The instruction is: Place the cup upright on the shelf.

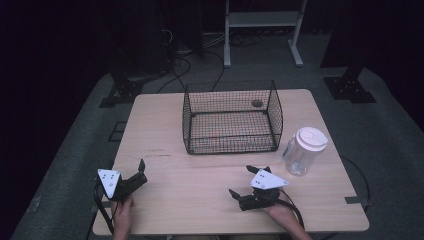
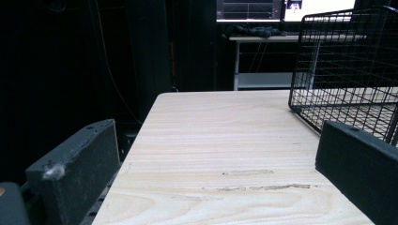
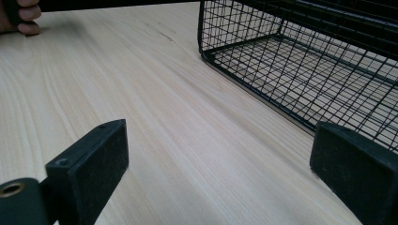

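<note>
Both grippers sit low at the near table edge, released, nothing between the jaws. Left gripper [image 1: 131, 181] rests by the near-left corner, jaws spread wide and pointed up the table [image 1: 165, 130]; right gripper [image 1: 248, 182] lies near the middle-right, jaws also spread, aimed leftward across the wood toward the wire basket [image 1: 231, 117].

Likely work: clear jar [image 1: 302, 151] with white lid [image 1: 311, 137] into the basket. Jar stands upright at the right, just beside the basket's near-right corner, near the right gripper but behind its line of sight.

Doing it well, as a judgement:
- turn the right gripper toward the jar before closing in
- take the body below the lid, jaws level, so it stays upright
- lift clear of the basket rim, then lower inside; wire walls leave little room to tilt
- left gripper could steady the basket

Hard to make out:
- jar contents; lighting dim, plastic glares
- whether the lid is screwed down
- dark round mark [image 1: 257, 103] seen through the basket's far side: hole or object, cannot tell
- in the right gripper view, fingers [image 3: 26, 16] at the top-left corner, cut off by the frame
</note>
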`<state>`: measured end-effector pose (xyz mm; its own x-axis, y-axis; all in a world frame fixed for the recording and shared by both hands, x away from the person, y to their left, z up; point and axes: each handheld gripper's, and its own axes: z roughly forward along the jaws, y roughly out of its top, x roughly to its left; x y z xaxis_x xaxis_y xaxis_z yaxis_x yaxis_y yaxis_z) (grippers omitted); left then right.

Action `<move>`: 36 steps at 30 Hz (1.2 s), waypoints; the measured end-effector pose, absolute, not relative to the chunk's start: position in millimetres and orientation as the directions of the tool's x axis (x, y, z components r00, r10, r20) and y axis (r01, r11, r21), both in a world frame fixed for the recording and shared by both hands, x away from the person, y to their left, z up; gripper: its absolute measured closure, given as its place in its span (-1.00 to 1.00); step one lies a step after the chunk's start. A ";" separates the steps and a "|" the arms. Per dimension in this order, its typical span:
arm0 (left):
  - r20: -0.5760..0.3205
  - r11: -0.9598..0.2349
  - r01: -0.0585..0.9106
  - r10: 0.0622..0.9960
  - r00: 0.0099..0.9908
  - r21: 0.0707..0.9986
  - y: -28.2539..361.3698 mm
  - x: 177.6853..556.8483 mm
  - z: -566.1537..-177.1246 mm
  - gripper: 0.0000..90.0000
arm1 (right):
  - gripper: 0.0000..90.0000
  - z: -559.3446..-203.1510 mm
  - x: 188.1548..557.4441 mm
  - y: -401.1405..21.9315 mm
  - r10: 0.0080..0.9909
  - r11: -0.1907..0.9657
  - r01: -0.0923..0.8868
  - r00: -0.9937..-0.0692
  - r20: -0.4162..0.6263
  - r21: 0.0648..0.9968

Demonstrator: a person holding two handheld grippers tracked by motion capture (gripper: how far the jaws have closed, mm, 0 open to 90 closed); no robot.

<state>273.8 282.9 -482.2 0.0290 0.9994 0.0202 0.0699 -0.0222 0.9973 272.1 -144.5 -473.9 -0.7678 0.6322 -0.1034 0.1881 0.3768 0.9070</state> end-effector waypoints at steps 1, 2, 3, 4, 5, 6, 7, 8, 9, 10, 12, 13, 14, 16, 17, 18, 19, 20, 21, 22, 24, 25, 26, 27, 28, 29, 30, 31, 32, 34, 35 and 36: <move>0.022 -0.024 0.069 0.999 0.029 0.997 282.6 273.8 -482.2 -1.00 | -0.90 -473.2 271.5 -146.1 0.632 0.377 0.183 -0.767 -0.108 0.908; 0.024 -0.026 0.070 0.999 0.029 0.997 282.4 273.8 -482.3 -1.00 | -0.91 -472.1 270.9 -147.9 0.633 0.377 0.179 -0.766 -0.112 0.909; 0.024 -0.026 0.069 0.999 0.029 0.997 282.3 273.7 -482.2 -1.00 | -0.91 -470.9 270.2 -149.8 0.635 0.376 0.177 -0.765 -0.113 0.910; 0.024 -0.026 0.069 0.999 0.029 0.997 282.4 273.6 -482.3 -1.00 | -0.91 -469.5 269.4 -151.8 0.636 0.376 0.174 -0.763 -0.116 0.910; 0.023 -0.025 0.069 0.999 0.029 0.997 282.6 273.6 -482.3 -1.00 | -0.91 -468.0 268.5 -154.0 0.638 0.375 0.172 -0.761 -0.119 0.911; 0.022 -0.024 0.069 0.999 0.028 0.997 282.7 273.6 -482.3 -1.00 | -0.91 -466.5 267.5 -156.3 0.640 0.374 0.171 -0.759 -0.120 0.912; 0.022 -0.024 0.069 0.999 0.027 0.997 282.8 273.5 -482.2 -1.00 | -0.91 -465.0 266.3 -158.7 0.643 0.371 0.169 -0.756 -0.121 0.913; 0.022 -0.024 0.068 0.999 0.026 0.997 282.8 273.5 -482.2 -1.00 | -0.91 -463.6 264.9 -161.2 0.647 0.370 0.169 -0.752 -0.123 0.913; 0.023 -0.025 0.068 0.999 0.028 0.997 282.7 273.5 -482.2 -1.00 | -0.91 -462.5 263.9 -163.6 0.648 0.370 0.166 -0.751 -0.126 0.914; 0.023 -0.025 0.068 0.999 0.030 0.997 282.7 273.5 -482.3 -1.00 | -0.91 -461.5 262.3 -165.8 0.650 0.372 0.169 -0.750 -0.126 0.913; 0.024 -0.025 0.067 0.999 0.030 0.997 282.5 273.3 -482.3 -1.00 | -0.91 -459.9 259.9 -170.1 0.654 0.379 0.163 -0.744 -0.139 0.911; 0.023 -0.026 0.067 0.999 0.031 0.997 282.5 273.3 -482.3 -1.00 | -0.91 -459.1 258.5 -172.4 0.655 0.381 0.162 -0.742 -0.142 0.910; 0.023 -0.025 0.067 0.999 0.030 0.997 282.5 273.3 -482.3 -1.00 | -0.91 -458.2 257.4 -174.6 0.658 0.383 0.161 -0.739 -0.146 0.910; 0.021 -0.023 0.067 0.999 0.029 0.997 283.0 273.5 -482.3 -1.00 | -0.91 -456.6 255.3 -179.5 0.664 0.380 0.163 -0.734 -0.146 0.910; 0.019 -0.021 0.067 0.999 0.030 0.998 283.2 273.5 -482.2 -1.00 | -0.91 -455.9 254.1 -181.8 0.667 0.383 0.162 -0.730 -0.151 0.909; 0.018 -0.020 0.067 0.999 0.030 0.998 283.3 273.6 -482.2 -1.00 | -0.91 -455.2 252.9 -184.0 0.670 0.386 0.158 -0.725 -0.159 0.909; 0.018 -0.020 0.067 0.999 0.030 0.998 283.3 273.6 -482.2 -1.00 | -0.91 -454.5 251.8 -186.3 0.673 0.387 0.159 -0.722 -0.160 0.908; 0.020 -0.022 0.067 0.999 0.030 0.998 283.2 273.7 -482.2 -1.00 | -0.92 -453.9 250.8 -188.8 0.677 0.388 0.159 -0.718 -0.163 0.908; 0.021 -0.023 0.067 0.999 0.030 0.997 283.0 273.7 -482.2 -1.00 | -0.92 -453.3 249.8 -191.4 0.681 0.389 0.157 -0.713 -0.168 0.908; 0.022 -0.024 0.067 0.999 0.030 0.997 282.9 273.6 -482.2 -1.00 | -0.92 -452.8 248.7 -194.1 0.686 0.387 0.157 -0.707 -0.170 0.909; 0.021 -0.023 0.066 0.999 0.029 0.998 282.9 273.5 -482.2 -1.00 | -0.92 -451.9 246.5 -199.7 0.697 0.381 0.156 -0.697 -0.171 0.911; 0.021 -0.023 0.067 0.999 0.029 0.998 283.0 273.6 -482.2 -1.00 | -0.92 -451.4 245.4 -202.4 0.701 0.379 0.156 -0.692 -0.173 0.912; 0.020 -0.022 0.067 0.999 0.028 0.998 283.1 273.5 -482.2 -1.00 | -0.93 -450.9 244.2 -205.3 0.708 0.373 0.160 -0.686 -0.169 0.914; 0.020 -0.022 0.067 0.999 0.028 0.998 283.2 273.5 -482.2 -1.00 | -0.93 -450.5 243.3 -207.9 0.713 0.367 0.160 -0.681 -0.167 0.916; 0.020 -0.022 0.066 0.999 0.028 0.998 283.1 273.5 -482.2 -1.00 | -0.93 -450.0 241.8 -210.3 0.718 0.367 0.162 -0.675 -0.168 0.916; 0.021 -0.023 0.066 0.999 0.028 0.998 283.0 273.4 -482.2 -1.00 | -0.93 -449.3 240.5 -212.6 0.721 0.370 0.160 -0.671 -0.174 0.915; 0.021 -0.023 0.066 0.999 0.028 0.998 282.9 273.5 -482.2 -1.00 | -0.93 -448.7 239.2 -215.0 0.726 0.369 0.160 -0.665 -0.177 0.915; 0.022 -0.024 0.067 0.999 0.028 0.997 282.9 273.5 -482.2 -1.00 | -0.93 -448.2 238.2 -217.6 0.730 0.367 0.159 -0.660 -0.178 0.916; 0.021 -0.023 0.067 0.999 0.028 0.997 282.9 273.5 -482.2 -1.00 | -0.93 -447.7 237.3 -220.2 0.734 0.368 0.159 -0.655 -0.181 0.916; 0.021 -0.023 0.067 0.999 0.027 0.997 283.1 273.5 -482.2 -1.00 | -0.93 -446.8 235.4 -225.6 0.743 0.367 0.162 -0.643 -0.184 0.916; 0.021 -0.022 0.068 0.999 0.027 0.997 283.1 273.5 -482.2 -1.00 | -0.93 -446.3 234.6 -228.4 0.747 0.366 0.162 -0.638 -0.185 0.917; 0.021 -0.022 0.068 0.999 0.027 0.997 283.1 273.5 -482.2 -1.00 | -0.93 -445.8 233.6 -231.1 0.753 0.363 0.164 -0.632 -0.185 0.917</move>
<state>273.5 283.1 -482.2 0.0267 0.9994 0.0206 0.0679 -0.0224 0.9974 233.6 -231.1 -445.8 -0.6319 0.7527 -0.1848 0.1644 0.3632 0.9171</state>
